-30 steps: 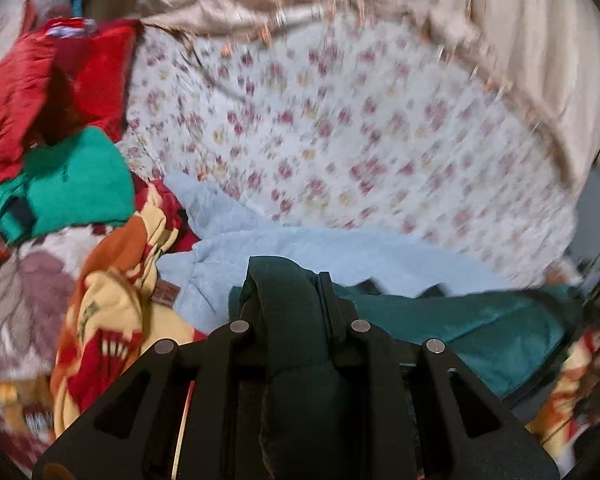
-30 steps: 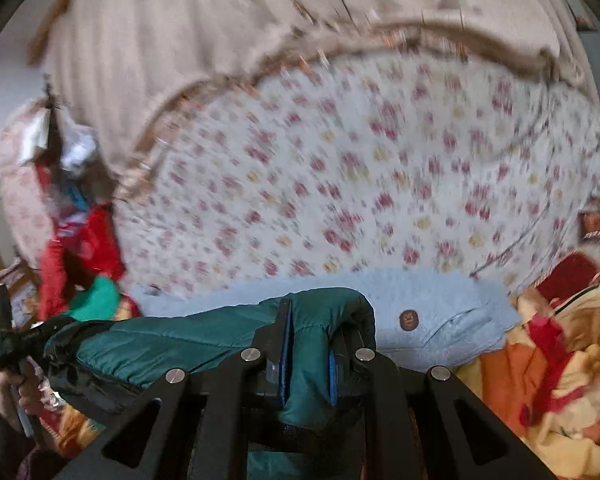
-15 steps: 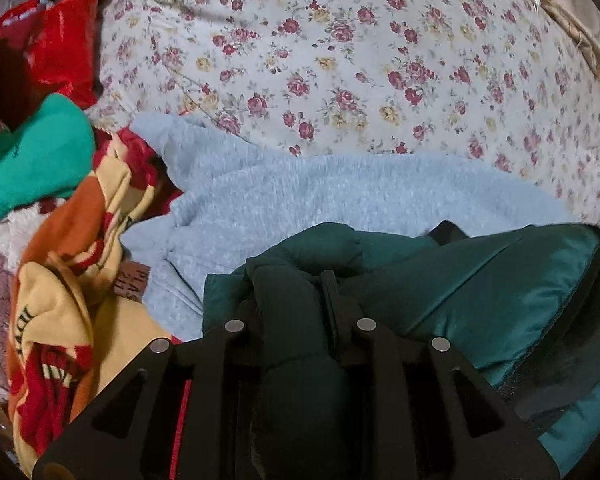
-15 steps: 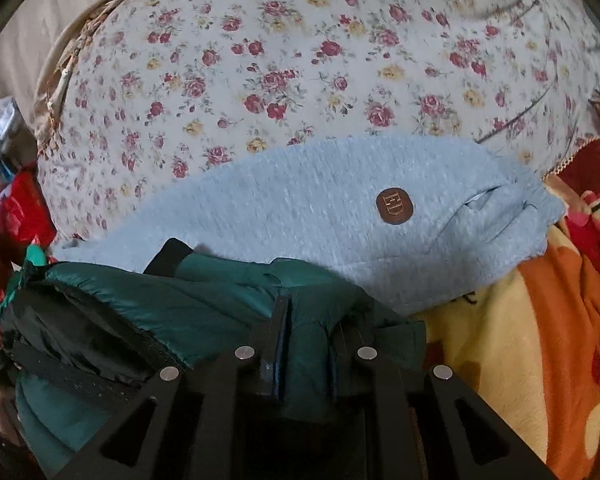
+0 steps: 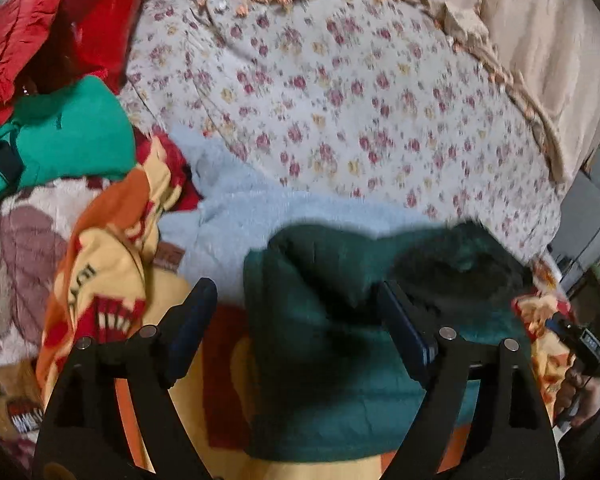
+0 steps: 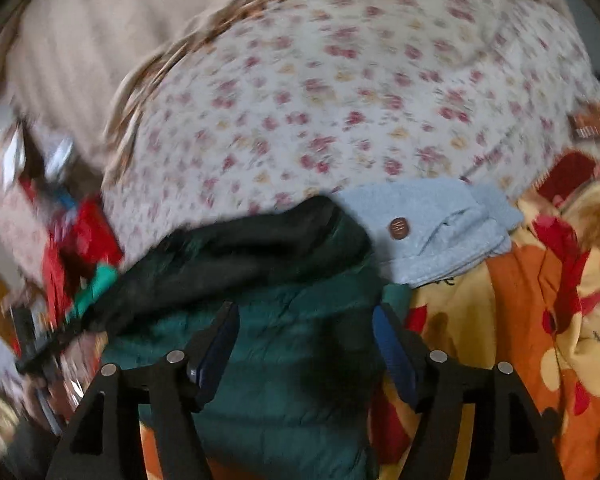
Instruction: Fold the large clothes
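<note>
A dark green puffer jacket with a black lining lies bunched on the bed, on a yellow and orange blanket. My left gripper is open and stands over the jacket's left end. In the right wrist view the jacket lies under my right gripper, which is open too. A folded light blue sweater lies just behind the jacket; it also shows in the left wrist view.
A floral bedsheet covers the bed behind, with a beige cover at its far edge. A bright green garment and red clothes are piled at the left. The other gripper shows at the right edge.
Both grippers have opened and let go of the green jacket, which now rests on the blanket. Both have drawn back and up from it.
</note>
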A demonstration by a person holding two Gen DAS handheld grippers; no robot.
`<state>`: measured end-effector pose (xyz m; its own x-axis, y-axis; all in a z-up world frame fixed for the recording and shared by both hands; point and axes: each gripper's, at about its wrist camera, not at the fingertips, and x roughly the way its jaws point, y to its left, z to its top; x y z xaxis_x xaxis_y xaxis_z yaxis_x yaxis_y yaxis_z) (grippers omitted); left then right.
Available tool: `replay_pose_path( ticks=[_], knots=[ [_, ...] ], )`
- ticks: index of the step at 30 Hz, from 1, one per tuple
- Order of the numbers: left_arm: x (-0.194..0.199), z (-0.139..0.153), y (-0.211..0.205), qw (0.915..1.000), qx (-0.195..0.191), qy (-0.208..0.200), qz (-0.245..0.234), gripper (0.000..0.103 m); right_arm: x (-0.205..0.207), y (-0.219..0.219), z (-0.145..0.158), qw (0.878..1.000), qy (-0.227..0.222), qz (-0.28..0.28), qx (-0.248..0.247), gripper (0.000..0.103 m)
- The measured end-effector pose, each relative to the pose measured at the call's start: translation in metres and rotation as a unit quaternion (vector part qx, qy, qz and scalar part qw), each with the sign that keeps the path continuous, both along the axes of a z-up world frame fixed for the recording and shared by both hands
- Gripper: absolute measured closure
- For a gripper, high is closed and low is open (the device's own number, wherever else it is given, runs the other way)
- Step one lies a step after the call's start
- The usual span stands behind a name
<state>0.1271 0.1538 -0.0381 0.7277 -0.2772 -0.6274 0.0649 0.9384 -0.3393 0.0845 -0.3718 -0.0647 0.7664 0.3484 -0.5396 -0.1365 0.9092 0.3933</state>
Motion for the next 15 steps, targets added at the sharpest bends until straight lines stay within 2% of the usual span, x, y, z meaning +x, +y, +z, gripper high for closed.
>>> replay_pose_path(
  ticks=[3, 7, 11, 13, 15],
  knots=[
    [0.007, -0.006, -0.02, 0.9996, 0.02, 0.014, -0.014, 0.02, 0.009, 0.025, -0.003, 0.999, 0.014, 0.031, -0.039, 0.036],
    [0.026, -0.011, -0.06, 0.997, 0.061, 0.02, -0.044, 0.02, 0.039, 0.042, -0.009, 0.997, 0.049, 0.041, -0.044, 0.036],
    [0.075, -0.004, -0.09, 0.9923, 0.119, 0.01, -0.033, 0.02, 0.093, 0.059, -0.01, 0.996, 0.079, 0.035, -0.025, 0.036],
    [0.102, -0.005, -0.103, 0.9871, 0.157, 0.007, -0.031, 0.02, 0.124, 0.067, -0.015, 0.994, 0.105, 0.028, -0.022, 0.036],
    [0.132, -0.019, -0.113, 0.9787, 0.203, 0.028, -0.02, 0.02, 0.15, 0.072, -0.024, 0.991, 0.13, 0.023, -0.018, 0.036]
  ],
)
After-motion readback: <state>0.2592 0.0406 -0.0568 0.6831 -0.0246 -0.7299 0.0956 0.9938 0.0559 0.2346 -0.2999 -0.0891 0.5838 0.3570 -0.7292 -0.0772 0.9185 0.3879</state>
